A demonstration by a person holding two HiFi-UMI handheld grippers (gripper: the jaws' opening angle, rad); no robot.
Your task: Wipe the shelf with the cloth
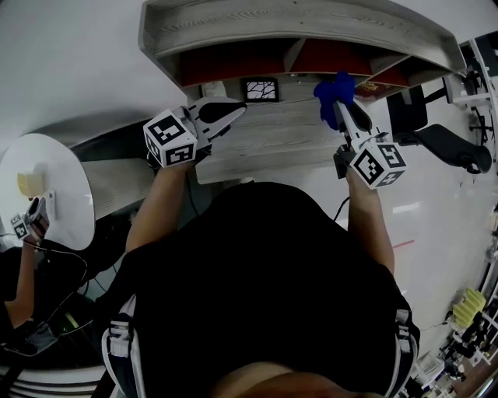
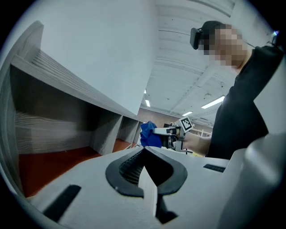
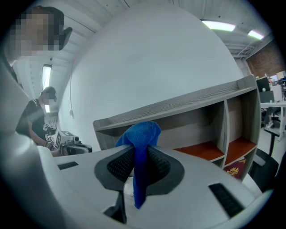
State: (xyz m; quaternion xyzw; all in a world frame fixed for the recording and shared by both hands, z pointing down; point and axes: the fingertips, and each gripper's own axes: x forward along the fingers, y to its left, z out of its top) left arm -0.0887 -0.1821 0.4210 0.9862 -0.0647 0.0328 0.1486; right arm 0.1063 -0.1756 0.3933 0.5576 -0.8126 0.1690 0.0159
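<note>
The shelf (image 1: 264, 23) is a pale wood unit with red-brown compartment floors, standing on a pale wood desk (image 1: 272, 136). My right gripper (image 1: 342, 109) is shut on a blue cloth (image 1: 334, 89), which it holds in front of the shelf's right compartments. In the right gripper view the cloth (image 3: 142, 132) is bunched above my right gripper (image 3: 139, 154) and hangs down between its jaws, with the shelf (image 3: 201, 116) behind. My left gripper (image 1: 238, 109) is shut on nothing, before the shelf's left half. The left gripper view shows my left gripper (image 2: 144, 151), the cloth (image 2: 149, 134) and the shelf (image 2: 67, 129).
A small framed picture (image 1: 259, 89) stands under the shelf's middle. A red item with a gold emblem (image 3: 233, 172) lies at the lower right. A round white table (image 1: 54, 186) and another person's hand (image 1: 31, 221) are at the left. A black chair (image 1: 443, 140) stands at the right.
</note>
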